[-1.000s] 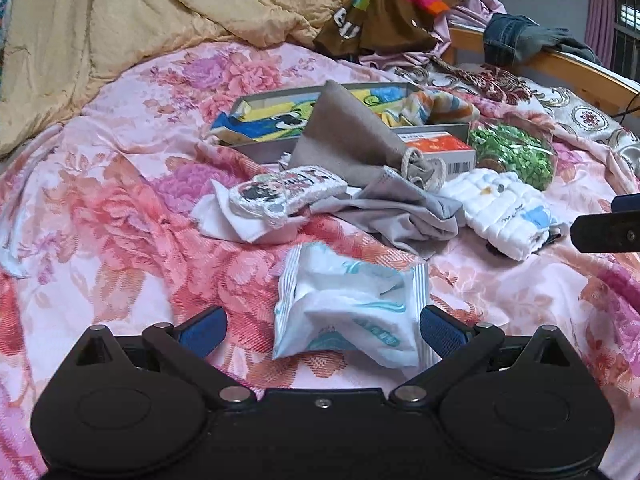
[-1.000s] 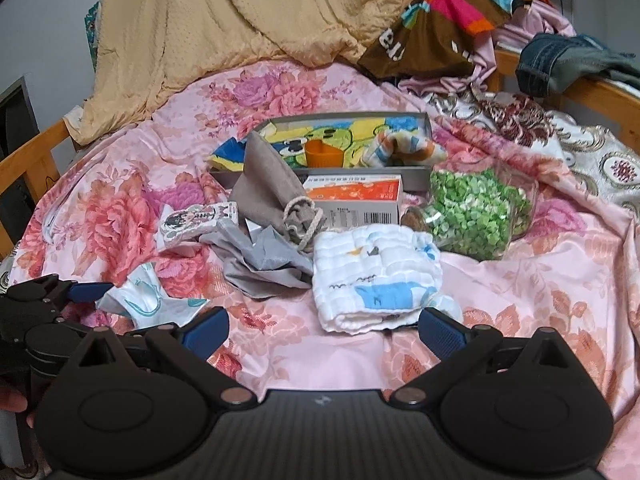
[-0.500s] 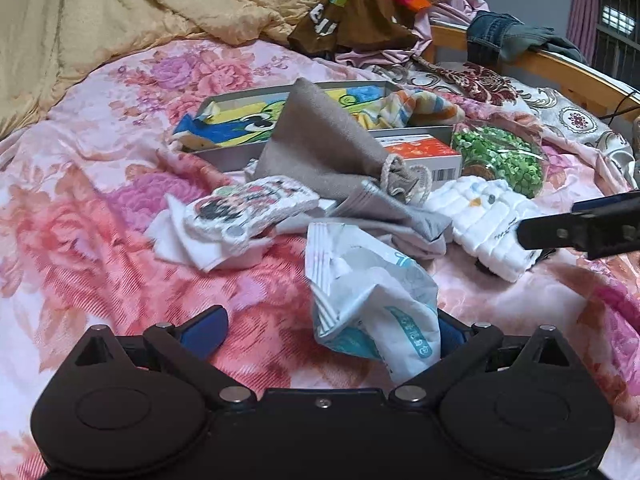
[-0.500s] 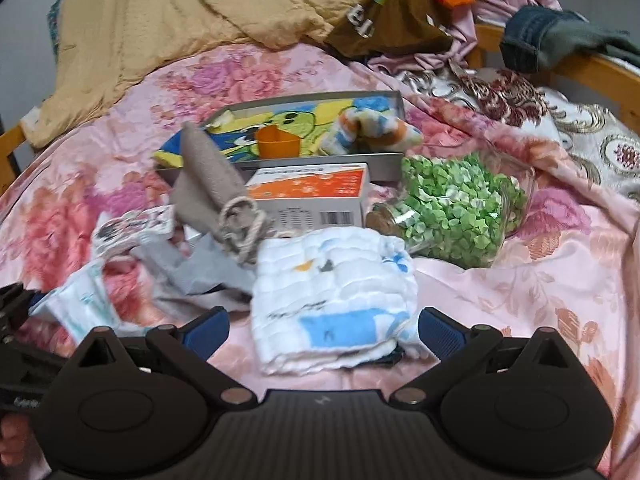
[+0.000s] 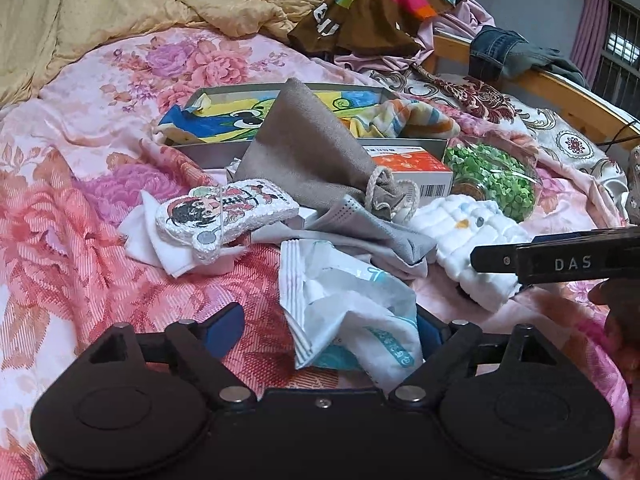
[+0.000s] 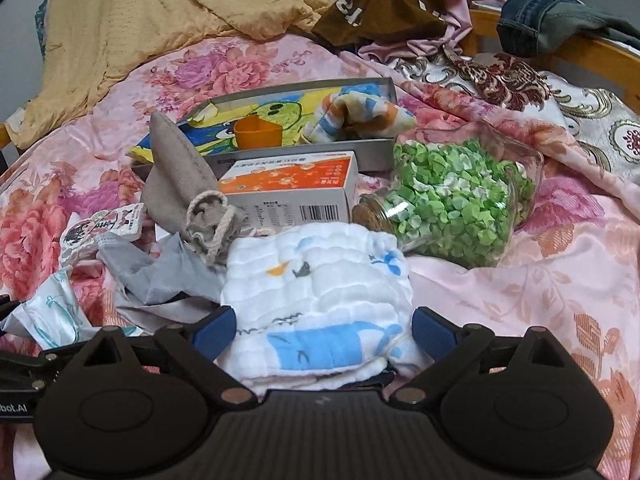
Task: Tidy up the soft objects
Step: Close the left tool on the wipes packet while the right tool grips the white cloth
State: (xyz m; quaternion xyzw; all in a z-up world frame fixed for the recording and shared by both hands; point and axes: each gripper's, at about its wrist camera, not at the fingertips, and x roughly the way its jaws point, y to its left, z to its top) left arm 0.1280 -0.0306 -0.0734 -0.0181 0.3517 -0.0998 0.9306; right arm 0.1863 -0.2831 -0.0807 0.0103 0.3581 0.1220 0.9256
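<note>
- Left gripper (image 5: 326,326): jaws closing around crinkly tissue pack (image 5: 348,308), lower centre; not yet pinched. Light, slippery; grab mid-body.
- Right gripper (image 6: 323,326): jaws closing, straddling folded muslin cloth (image 6: 316,300); soft, squashy, no grip yet.

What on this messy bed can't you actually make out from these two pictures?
- Left view: the right blue pad of the left claw is mostly hidden behind the crinkled white packet.
- Right view: the folded white cloth covers whatever dark thing lies under it.
- Both views: the print on the orange box is too small to read.
</note>
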